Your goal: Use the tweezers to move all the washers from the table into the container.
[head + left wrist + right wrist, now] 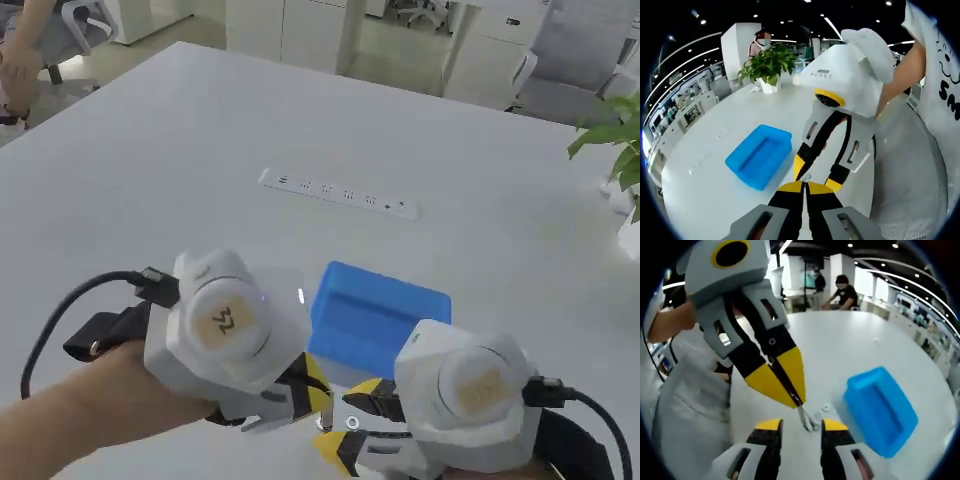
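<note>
The white table (200, 130) carries the container (375, 315) at 12 o'clock of the washers (352, 423). The left gripper (797, 401) clamps the tweezers (807, 421), tips at 1 washer (815, 427). The right gripper (801, 426) has its jaws apart.

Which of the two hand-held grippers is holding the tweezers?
The left hand-held gripper: its yellow jaws are shut on the tweezers. The right hand-held gripper has its jaws open, holding nothing.

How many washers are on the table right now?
2 that I can make out: one washer beside the tweezers' tip, another washer just beyond, toward the blue container. More may be hidden.
</note>
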### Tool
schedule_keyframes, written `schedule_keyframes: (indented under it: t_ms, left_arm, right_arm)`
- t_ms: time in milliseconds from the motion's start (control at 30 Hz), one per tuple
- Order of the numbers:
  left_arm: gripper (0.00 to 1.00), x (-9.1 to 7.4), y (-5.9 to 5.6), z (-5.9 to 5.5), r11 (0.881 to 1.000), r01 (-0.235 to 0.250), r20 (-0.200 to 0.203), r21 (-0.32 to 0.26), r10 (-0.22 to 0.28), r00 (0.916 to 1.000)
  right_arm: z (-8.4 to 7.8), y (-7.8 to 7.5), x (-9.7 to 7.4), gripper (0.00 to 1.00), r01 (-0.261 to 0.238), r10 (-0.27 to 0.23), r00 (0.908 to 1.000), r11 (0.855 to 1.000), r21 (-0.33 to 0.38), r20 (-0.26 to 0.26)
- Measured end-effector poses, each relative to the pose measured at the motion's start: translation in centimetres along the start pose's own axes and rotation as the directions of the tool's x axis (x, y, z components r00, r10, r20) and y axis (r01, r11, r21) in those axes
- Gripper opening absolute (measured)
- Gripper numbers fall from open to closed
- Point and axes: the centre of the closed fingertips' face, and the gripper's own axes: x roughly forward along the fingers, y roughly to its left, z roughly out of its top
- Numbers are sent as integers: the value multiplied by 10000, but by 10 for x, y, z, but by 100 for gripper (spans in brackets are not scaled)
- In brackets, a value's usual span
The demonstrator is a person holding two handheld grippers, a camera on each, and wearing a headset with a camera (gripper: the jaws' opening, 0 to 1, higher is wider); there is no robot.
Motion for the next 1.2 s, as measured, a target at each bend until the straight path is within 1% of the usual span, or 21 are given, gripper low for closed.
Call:
schedule_keyframes:
  t_ms: [133, 300, 367, 400, 433, 500, 533, 767, 933, 967, 1033, 1200]
  left_arm:
    - [0, -2, 1, -2, 9997, -190, -69, 120, 190, 9998]
    - [0, -3, -1, -1, 9994, -342, 27, 49, 342, 9994]
    - [0, -3, -2, 1, 9984, -563, 103, 49, 563, 9984]
    - [0, -2, -3, 0, 9971, -715, 31, 277, 715, 9974]
    - [0, -2, -4, 1, 9966, -745, 26, 343, 745, 9972]
    - [0, -1, -3, 2, 9954, -927, -62, 248, 929, 9957]
    - [0, 0, -4, 3, 9951, -975, -49, 190, 976, 9952]
    - [0, 1, 1, 4, 9914, -1303, 150, -117, 1305, 9913]
    - [0, 1, 3, 3, 9904, -1361, 143, -243, 1365, 9905]
    - [0, 1, 3, 3, 9906, -1336, 152, -281, 1340, 9909]
    - [0, 0, 2, 3, 9905, -1346, 268, -273, 1354, 9904]
    - [0, 1, 2, 4, 9910, -1313, 263, -255, 1320, 9909]
  right_arm:
    - [3, 0, 6, 24, -254, 254, 9997, 9995, -166, -48]
    - [7, -3, 9, 19, -301, 300, 9995, 9994, -174, -34]
    - [8, -3, 10, 15, -325, 324, 9995, 9994, -132, -46]
    - [7, -5, 10, 11, -286, 285, 9996, 9994, -176, -64]
    - [7, -6, 10, 8, -224, 222, 9997, 9995, -244, -72]
    - [8, -8, 10, 8, -201, 199, 9998, 9995, -257, -93]
    - [7, -8, 10, 8, -286, 284, 9995, 9995, -107, -153]
    - [7, -10, 9, 8, -253, 260, 9990, 9995, 174, -363]
    - [7, -10, 10, 8, -255, 254, 9983, 9997, -4, -531]
    - [5, -10, 10, 8, -267, 262, 9975, 9996, -70, -653]
    - [6, -10, 9, 8, -233, 222, 9976, 9996, -153, -657]
    - [6, -9, 8, 8, -348, 350, 9971, 9994, 44, -671]
